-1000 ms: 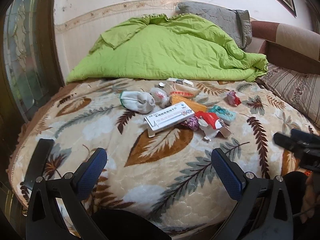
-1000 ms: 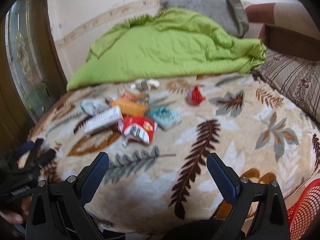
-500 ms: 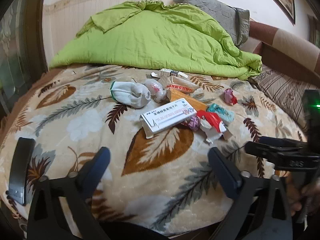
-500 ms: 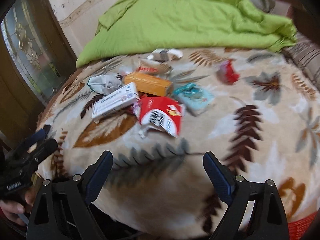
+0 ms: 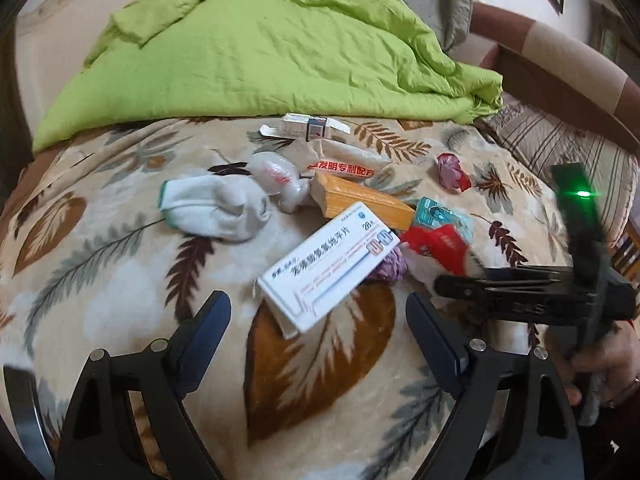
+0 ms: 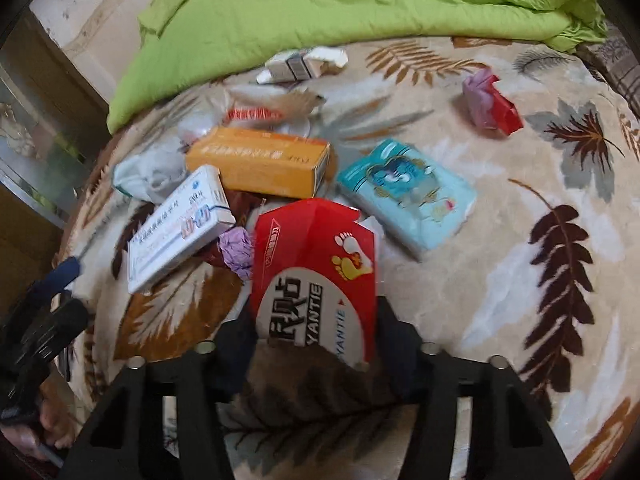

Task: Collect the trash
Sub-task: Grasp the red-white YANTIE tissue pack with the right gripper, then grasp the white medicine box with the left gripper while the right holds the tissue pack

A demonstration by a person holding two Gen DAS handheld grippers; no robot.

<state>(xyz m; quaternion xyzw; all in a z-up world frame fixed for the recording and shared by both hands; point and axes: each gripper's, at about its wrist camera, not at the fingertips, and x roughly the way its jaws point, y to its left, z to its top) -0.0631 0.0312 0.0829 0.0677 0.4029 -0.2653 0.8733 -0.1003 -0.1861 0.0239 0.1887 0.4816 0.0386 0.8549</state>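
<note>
Trash lies in a pile on a leaf-patterned bed blanket (image 5: 132,288). In the right wrist view my right gripper (image 6: 316,322) is shut on the near end of a red and white packet (image 6: 316,264). Beside the packet lie a white medicine box (image 6: 180,228), an orange box (image 6: 260,162) and a teal tissue pack (image 6: 408,196). In the left wrist view my left gripper (image 5: 316,314) is open, just short of the white medicine box (image 5: 328,268). A white sock (image 5: 216,208) lies to its left. The red packet (image 5: 436,244) is partly hidden behind the right gripper's fingers (image 5: 460,284).
A crumpled red and purple wrapper (image 6: 488,102) lies apart at the right. A small grey and white carton (image 5: 308,126) sits by the green quilt (image 5: 260,48) heaped at the back. A striped pillow (image 5: 560,148) is at the right. A dark flat object (image 5: 24,412) lies near the blanket's left edge.
Both grippers have moved forward toward the pile. The right gripper's fingers have shut on the red packet; half a second ago they stood wide apart in front of it.
</note>
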